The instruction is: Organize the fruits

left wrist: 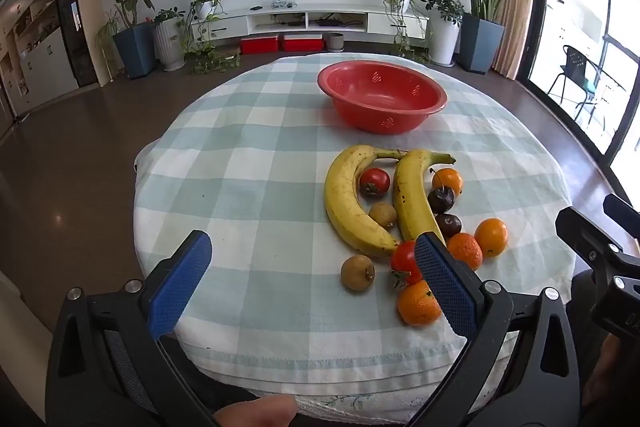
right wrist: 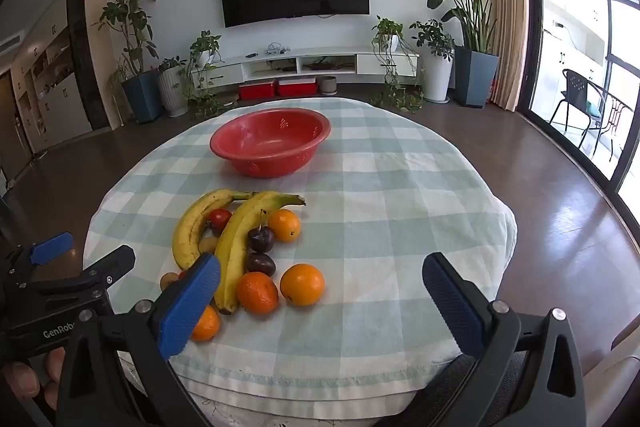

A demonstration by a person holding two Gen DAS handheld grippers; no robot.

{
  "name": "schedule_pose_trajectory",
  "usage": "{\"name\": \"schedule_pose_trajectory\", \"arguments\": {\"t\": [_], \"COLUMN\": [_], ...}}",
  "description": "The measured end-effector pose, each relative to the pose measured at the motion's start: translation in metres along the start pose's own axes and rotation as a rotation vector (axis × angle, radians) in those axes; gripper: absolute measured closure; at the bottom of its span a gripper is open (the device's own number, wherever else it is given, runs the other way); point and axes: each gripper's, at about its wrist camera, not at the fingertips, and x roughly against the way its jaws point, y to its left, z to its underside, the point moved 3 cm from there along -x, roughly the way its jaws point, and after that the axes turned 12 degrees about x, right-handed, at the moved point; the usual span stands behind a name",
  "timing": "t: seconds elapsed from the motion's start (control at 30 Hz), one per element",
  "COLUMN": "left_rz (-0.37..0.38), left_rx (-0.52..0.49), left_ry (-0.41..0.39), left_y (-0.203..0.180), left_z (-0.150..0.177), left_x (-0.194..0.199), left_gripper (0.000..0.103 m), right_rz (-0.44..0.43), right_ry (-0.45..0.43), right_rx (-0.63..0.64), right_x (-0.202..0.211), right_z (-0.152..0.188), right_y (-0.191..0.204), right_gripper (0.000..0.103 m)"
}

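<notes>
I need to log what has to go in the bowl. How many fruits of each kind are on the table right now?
Bananas: 2
Oranges: 4
Tomatoes: 2
Dark plums: 2
Small brown fruits, maybe longans: 2
Total: 12, all on the checked tablecloth; none in the red bowl.

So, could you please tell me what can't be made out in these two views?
- Right wrist view: the near tomato is mostly hidden behind the right gripper's blue fingers.
- Left wrist view: the left gripper's finger covers part of the nearest orange.
- Both views: the red bowl's floor near its front wall is hidden.
</notes>
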Motion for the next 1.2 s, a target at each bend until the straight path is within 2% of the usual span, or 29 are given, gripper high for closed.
{"name": "schedule_pose_trajectory", "arguments": {"t": [0.23, 0.33, 0.5, 0.53, 1.2], "left_rz": [0.002, 0.002, 0.001, -0.001, -0.001], "left_rx": [0.001, 0.002, 0.003, 0.004, 0.007], "left_ry": [0.008, 0.01, 0.013, 0.013, 0.011], "left_y": [0.0, 0.003, 0.002, 0.002, 0.003], "left_z": [0.001, 0.002, 0.002, 0.002, 0.0], "left_x": [0.0, -0.005, -0.006, -0.005, -0.003], "left_gripper": [0.0, 0.0, 0.0, 0.0, 0.0], "right_rz": [-0.005, 0.004, 0.003, 0.008, 0.018], "right_ry": [-0.003, 0.023, 0.029, 0.04, 0.082], "right_rx": [0.005, 0.001, 0.002, 0.004, 0.001], "right_x": [0.005, -0.009, -0.009, -0.008, -0.013], "right_z": [0.004, 0.011, 0.015, 0.006, 0.014], "right_y": [0.001, 0.001, 0.003, 0.001, 0.004], "right_gripper": [0.0, 0.0, 0.0, 0.0, 0.0]}}
